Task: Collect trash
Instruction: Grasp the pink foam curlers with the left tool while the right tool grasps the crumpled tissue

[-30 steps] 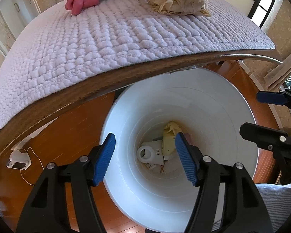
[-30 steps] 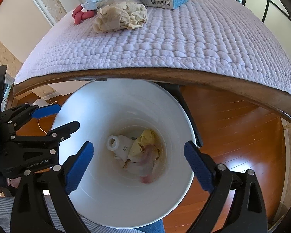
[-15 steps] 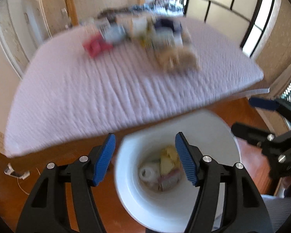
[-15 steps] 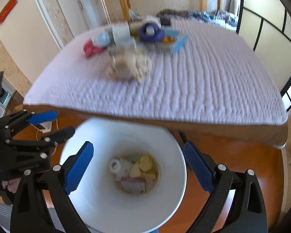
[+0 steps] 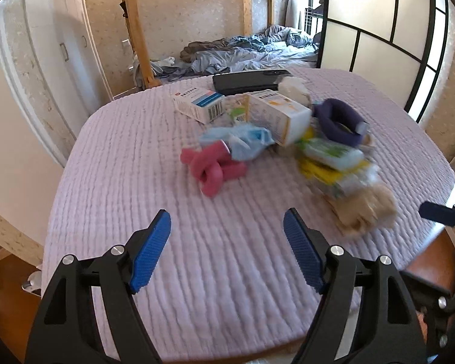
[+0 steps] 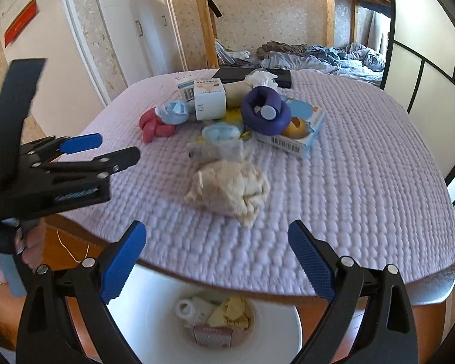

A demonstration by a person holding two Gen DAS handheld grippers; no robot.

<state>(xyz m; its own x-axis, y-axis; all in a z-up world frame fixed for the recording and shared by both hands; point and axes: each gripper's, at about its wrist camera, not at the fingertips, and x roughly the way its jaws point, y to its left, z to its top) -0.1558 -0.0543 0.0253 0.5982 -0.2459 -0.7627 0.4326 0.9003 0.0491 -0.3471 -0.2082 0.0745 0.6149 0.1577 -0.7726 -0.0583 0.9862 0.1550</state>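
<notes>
Crumpled beige wrapper (image 6: 229,189) judged light, soft, crushable, best pinched mid-bunch; right gripper (image 6: 217,261) wide and empty, left gripper (image 5: 227,250) opening, empty.

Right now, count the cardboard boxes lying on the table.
3. A blue-striped box at the far left, an orange-marked white box beside it, and a light-blue box under the purple ring. The pile may hide others.

**Print you can see, none you can read**

You see barcodes on the blue-striped box (image 5: 198,103) and the open carton (image 6: 294,136). Lettering on the white box (image 6: 209,98), the pink pack (image 6: 213,335) in the bin (image 6: 285,327) and the red wall sign (image 6: 18,21) is too small to read.
</notes>
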